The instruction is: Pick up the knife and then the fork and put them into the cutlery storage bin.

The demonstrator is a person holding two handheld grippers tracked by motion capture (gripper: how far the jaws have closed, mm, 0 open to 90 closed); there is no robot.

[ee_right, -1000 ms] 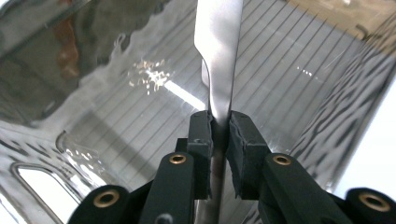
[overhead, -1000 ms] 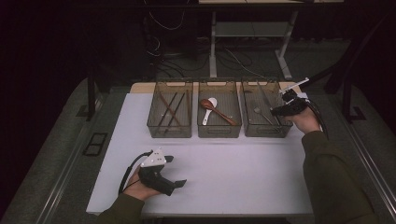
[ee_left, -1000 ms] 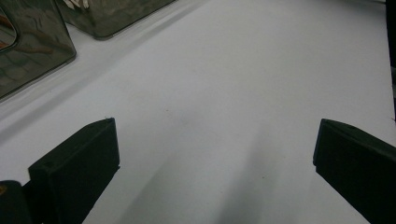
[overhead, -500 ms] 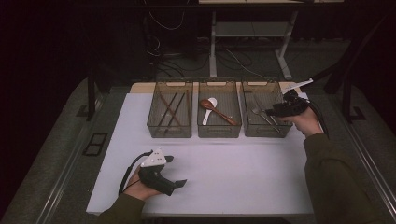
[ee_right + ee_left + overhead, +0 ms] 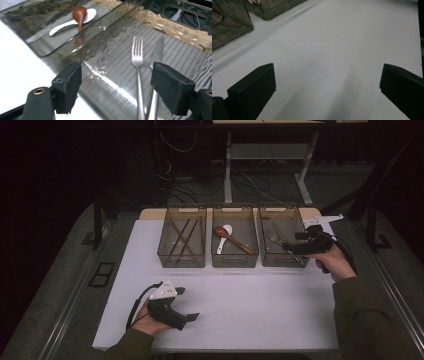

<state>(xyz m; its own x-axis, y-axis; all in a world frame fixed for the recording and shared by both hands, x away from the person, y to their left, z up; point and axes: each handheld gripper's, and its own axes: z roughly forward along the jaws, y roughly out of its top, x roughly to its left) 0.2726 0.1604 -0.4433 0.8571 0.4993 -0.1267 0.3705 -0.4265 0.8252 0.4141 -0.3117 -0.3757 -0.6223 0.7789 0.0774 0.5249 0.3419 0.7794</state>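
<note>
Three bins (image 5: pixel 235 259), two spoons (image 5: pixel 75 18), one fork (image 5: pixel 138 65), one knife (image 5: pixel 157 56)

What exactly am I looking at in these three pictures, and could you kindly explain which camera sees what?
No robot here: a person holds a hand-operated two-jaw gripper in each hand at a white table. The high view looks down from above the person's side. The left gripper rests low over bare table near the front edge; its own camera shows its two black jaws wide apart with nothing between them. The right gripper is at the right-hand bin of three clear plastic bins. Its jaws have just been opening and hold nothing; below them in that bin lie a fork and a knife. The middle bin holds a white spoon and a wooden spoon. The left bin holds chopsticks.
</note>
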